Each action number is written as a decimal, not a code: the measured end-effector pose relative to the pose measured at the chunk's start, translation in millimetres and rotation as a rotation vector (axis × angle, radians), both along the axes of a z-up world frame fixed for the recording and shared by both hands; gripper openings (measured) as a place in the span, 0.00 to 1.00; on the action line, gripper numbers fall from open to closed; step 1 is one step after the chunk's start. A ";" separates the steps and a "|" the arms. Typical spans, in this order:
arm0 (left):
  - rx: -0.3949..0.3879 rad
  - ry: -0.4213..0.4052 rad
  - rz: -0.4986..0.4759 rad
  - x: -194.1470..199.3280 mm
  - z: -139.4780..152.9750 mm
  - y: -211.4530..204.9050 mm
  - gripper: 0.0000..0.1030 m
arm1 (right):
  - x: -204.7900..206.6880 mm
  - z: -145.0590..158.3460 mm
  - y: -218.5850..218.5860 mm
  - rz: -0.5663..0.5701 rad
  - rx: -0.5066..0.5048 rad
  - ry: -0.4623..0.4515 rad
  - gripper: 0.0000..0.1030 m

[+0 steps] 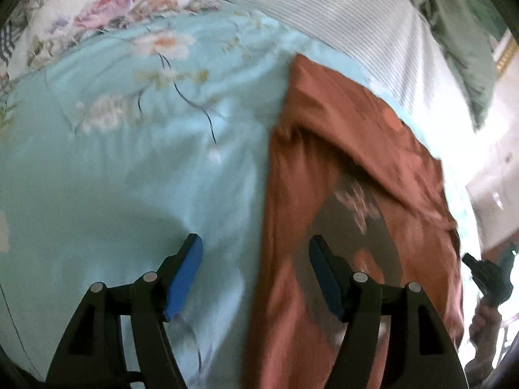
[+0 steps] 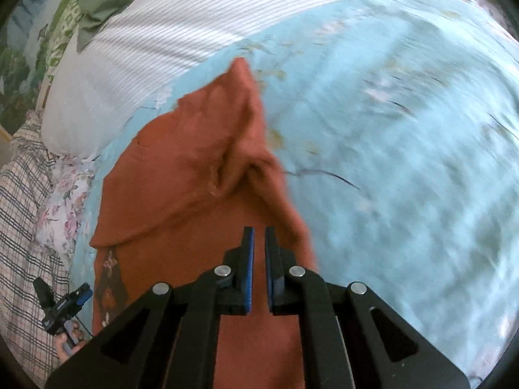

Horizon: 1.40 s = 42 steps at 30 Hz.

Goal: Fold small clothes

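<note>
We judge the fold partly done: the rust-orange garment (image 2: 181, 168) lies on the pale blue floral bedspread (image 1: 136, 136) with one flap already turned over its printed side, yet its outline is uneven and more folds look needed. Our left tongs (image 1: 256, 256) stand open and empty, one pad over the bedspread and the other over the garment's near edge, apparently above it. Our right tongs (image 2: 258, 236) are nearly closed with nothing visibly between the pads, sitting over the garment's near part, beside its right edge.
</note>
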<state>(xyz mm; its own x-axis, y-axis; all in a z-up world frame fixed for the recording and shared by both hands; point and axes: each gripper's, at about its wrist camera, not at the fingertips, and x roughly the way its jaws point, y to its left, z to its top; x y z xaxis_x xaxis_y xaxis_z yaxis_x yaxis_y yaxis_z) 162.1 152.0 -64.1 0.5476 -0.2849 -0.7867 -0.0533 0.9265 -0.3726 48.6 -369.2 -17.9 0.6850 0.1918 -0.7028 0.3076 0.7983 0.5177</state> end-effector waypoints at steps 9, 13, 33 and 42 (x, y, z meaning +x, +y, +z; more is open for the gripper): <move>-0.034 0.009 -0.152 -61.1 -4.9 -19.9 0.69 | -38.3 -9.5 17.0 0.066 0.014 -0.002 0.58; -0.078 0.001 -0.225 -88.1 -6.7 -27.9 0.69 | -65.1 -12.6 28.5 0.169 0.074 -0.017 0.58; -0.177 0.008 -0.329 -150.8 -16.0 -17.8 0.41 | -149.2 -32.6 68.7 0.368 0.164 -0.100 0.48; -0.139 -0.024 -0.267 -159.1 -15.2 -13.6 0.05 | -154.0 -44.1 62.7 0.377 0.134 -0.100 0.08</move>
<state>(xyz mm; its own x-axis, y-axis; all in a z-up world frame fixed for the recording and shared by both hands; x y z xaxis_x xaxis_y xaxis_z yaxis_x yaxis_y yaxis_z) 3.0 138.4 -79.3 0.4568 -0.5255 -0.7177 0.1959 0.8465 -0.4951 -105.4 -306.5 -62.0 0.6128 0.5281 -0.5878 -0.0512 0.7689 0.6373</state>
